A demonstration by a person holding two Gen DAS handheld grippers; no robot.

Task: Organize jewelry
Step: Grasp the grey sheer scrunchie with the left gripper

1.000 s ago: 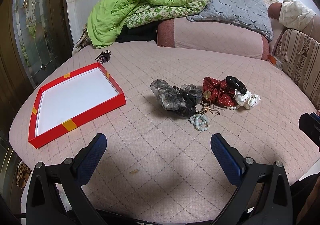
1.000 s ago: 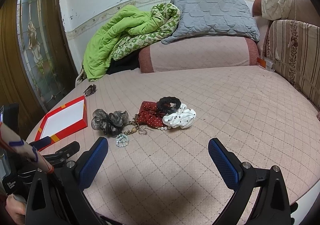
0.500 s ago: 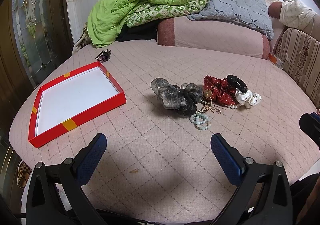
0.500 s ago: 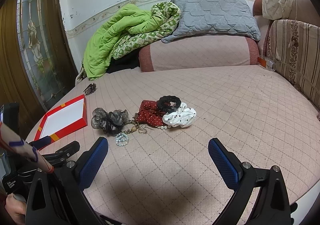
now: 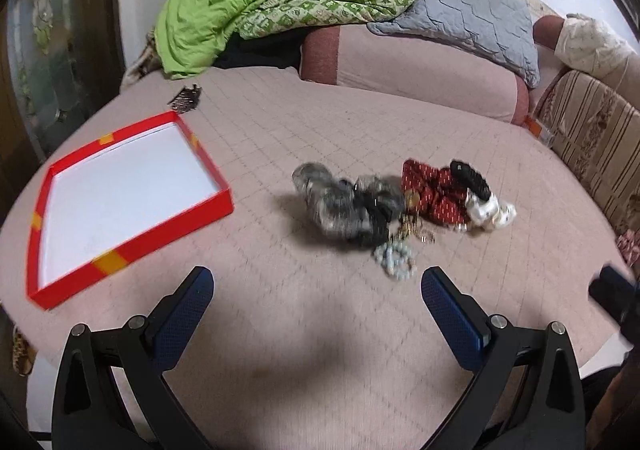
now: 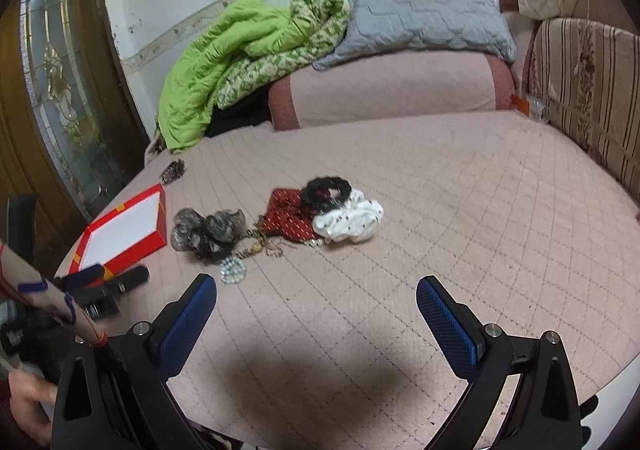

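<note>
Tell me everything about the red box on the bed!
The red box is a shallow, open tray that looks like cardboard, with low red walls, a plain white inside and small yellow patches on its rim. Nothing lies in it. It sits flat on the pink quilted bed cover, off to the left of the pile of scrunchies and apart from it. A small dark hair clip lies just beyond its far corner, not touching. Neither hand-held gripper touches it.

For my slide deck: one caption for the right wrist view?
Open right gripper hovers over a pink quilted bed, facing piled scrunchies and jewelry beside an empty red tray.
</note>
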